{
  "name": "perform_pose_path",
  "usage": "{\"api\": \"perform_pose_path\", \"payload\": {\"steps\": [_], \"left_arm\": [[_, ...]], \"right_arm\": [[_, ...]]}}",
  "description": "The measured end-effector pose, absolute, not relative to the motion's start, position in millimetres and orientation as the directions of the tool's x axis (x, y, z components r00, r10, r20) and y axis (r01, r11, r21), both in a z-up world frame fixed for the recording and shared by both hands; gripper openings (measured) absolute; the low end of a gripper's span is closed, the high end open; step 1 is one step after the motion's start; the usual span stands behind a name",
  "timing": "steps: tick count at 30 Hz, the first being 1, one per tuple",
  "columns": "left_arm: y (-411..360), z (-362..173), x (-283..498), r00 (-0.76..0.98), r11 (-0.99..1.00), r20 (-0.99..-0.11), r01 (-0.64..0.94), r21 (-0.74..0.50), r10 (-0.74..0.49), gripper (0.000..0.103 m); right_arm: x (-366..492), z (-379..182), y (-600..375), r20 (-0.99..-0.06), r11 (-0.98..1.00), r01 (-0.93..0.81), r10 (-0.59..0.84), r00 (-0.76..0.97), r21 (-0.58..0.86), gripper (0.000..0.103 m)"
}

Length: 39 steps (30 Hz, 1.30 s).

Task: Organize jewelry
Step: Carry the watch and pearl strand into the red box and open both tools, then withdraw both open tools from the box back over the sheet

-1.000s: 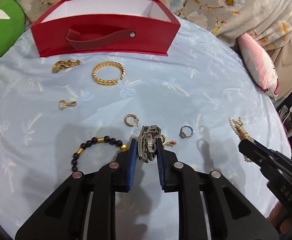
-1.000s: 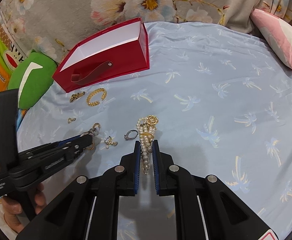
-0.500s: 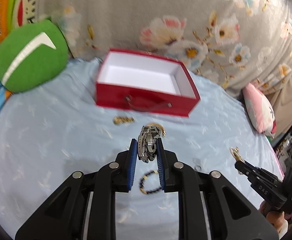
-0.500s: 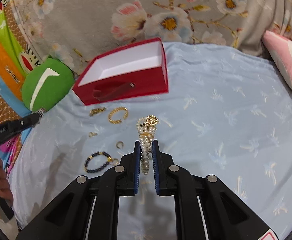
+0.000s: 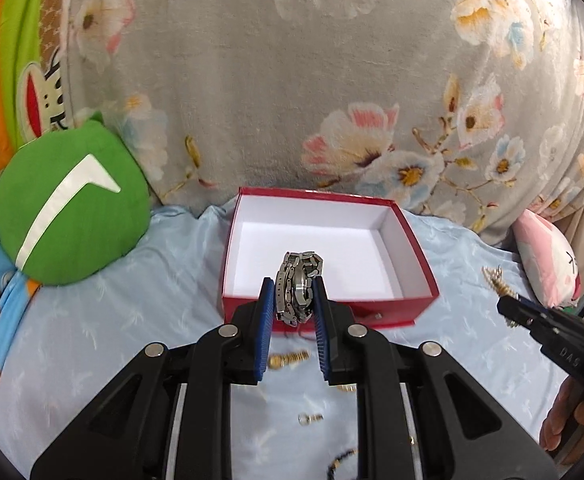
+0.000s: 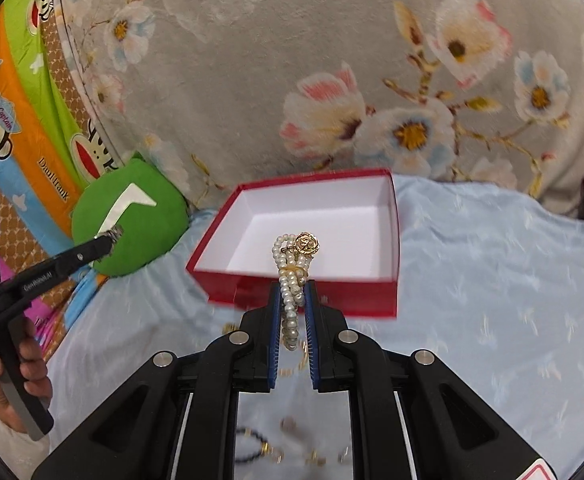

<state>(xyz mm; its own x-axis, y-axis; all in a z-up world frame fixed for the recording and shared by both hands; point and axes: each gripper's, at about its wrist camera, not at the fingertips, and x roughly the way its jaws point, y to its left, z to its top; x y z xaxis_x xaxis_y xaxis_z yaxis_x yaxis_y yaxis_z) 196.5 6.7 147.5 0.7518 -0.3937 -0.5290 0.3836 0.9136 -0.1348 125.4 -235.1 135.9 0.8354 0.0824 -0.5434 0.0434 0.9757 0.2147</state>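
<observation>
My left gripper (image 5: 292,300) is shut on a silver metal-link watch (image 5: 298,286), held up in front of the open red box (image 5: 412,300) with its white inside. My right gripper (image 6: 292,304) is shut on a pearl bracelet (image 6: 292,280) with a gold charm, also held up before the red box (image 6: 356,300). In the left wrist view the right gripper (image 5: 508,312) shows at the right edge. In the right wrist view the left gripper (image 6: 110,240) shows at the left, with a bit of the watch at its tip.
Loose gold pieces (image 5: 288,358) and a dark bead bracelet (image 6: 252,446) lie on the light blue sheet (image 5: 112,320) below the grippers. A green round cushion (image 5: 68,208) sits left of the box, a floral blanket (image 5: 332,80) behind it, a pink pillow (image 5: 548,264) at right.
Both grippers rose off the sheet with the watch and the pearl bracelet and came towards the red box, which now shows its white inside; the loose jewelry dropped to the bottom of both views.
</observation>
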Motion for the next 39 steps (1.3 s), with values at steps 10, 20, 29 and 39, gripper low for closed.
{"api": "perform_pose_path", "payload": {"steps": [10, 20, 29, 39], "left_arm": [[-47, 132, 309, 0.751, 0.924, -0.549, 0.364, -0.118, -0.366, 0.018], [-86, 77, 378, 0.712, 0.936, -0.626, 0.342, -0.089, -0.319, 0.018], [-100, 52, 393, 0.694, 0.937, -0.649, 0.338, -0.086, -0.310, 0.020], [-85, 46, 374, 0.696, 0.949, -0.662, 0.304, -0.081, -0.279, 0.053]], "right_arm": [[258, 117, -250, -0.602, 0.974, 0.058, 0.089, 0.793, 0.220, 0.010], [331, 50, -271, -0.693, 0.955, 0.122, 0.106, 0.713, 0.271, 0.011], [343, 25, -270, -0.711, 0.957, 0.140, 0.087, 0.698, 0.254, 0.016], [306, 43, -270, -0.668, 0.957, 0.146, 0.062, 0.742, 0.251, 0.044]]}}
